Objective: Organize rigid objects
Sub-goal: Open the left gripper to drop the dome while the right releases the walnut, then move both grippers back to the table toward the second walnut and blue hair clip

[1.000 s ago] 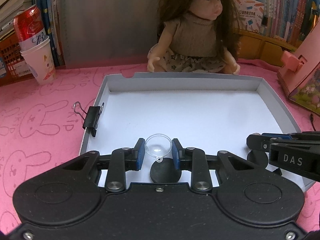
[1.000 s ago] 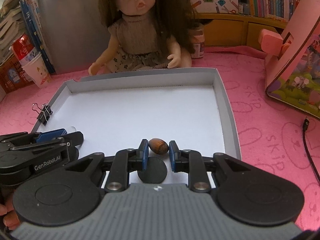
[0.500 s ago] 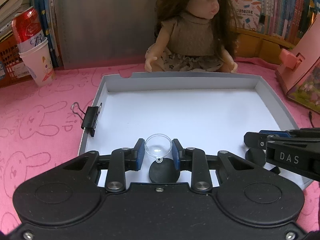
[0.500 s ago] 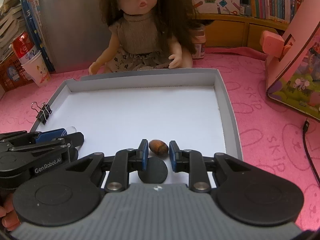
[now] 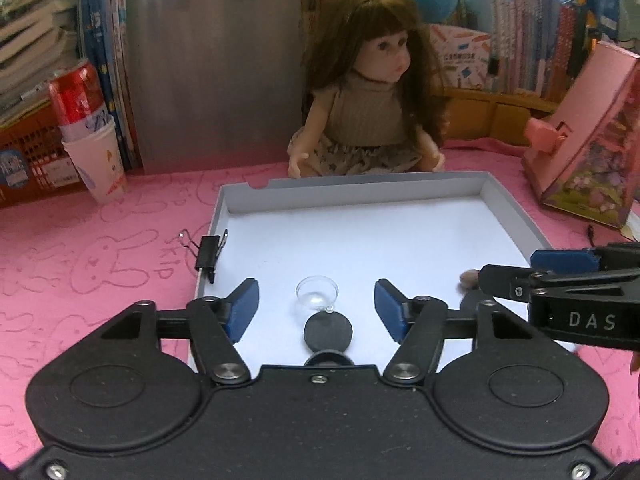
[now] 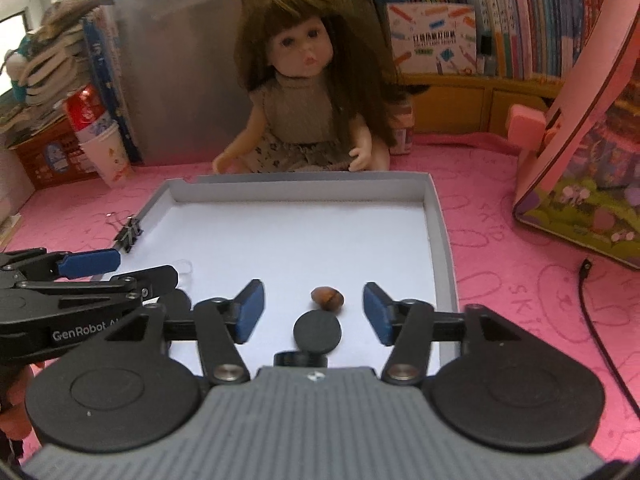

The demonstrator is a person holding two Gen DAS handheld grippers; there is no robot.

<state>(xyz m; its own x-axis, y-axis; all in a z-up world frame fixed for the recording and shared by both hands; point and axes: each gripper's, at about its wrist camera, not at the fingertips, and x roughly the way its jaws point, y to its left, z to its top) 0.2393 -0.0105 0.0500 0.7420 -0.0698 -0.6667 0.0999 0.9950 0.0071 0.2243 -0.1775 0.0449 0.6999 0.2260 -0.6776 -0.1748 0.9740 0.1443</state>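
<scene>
Funnel (image 5: 317, 294) and nut (image 6: 328, 298) lie on the tray (image 5: 516, 220) floor near its 6 o'clock edge, set there to gather loose items. Left gripper (image 5: 317, 308) and right gripper (image 6: 314, 307) are opening, pads clear of both objects, which rest released between the jaws.

My left gripper (image 5: 316, 304) tilts downward, its jaws opening, blue pads (image 5: 244, 308) spread with nothing pressed between them. My right gripper (image 6: 314, 308) alongside tilts down likewise, jaws opening, pads (image 6: 378, 312) gripping nothing.
</scene>
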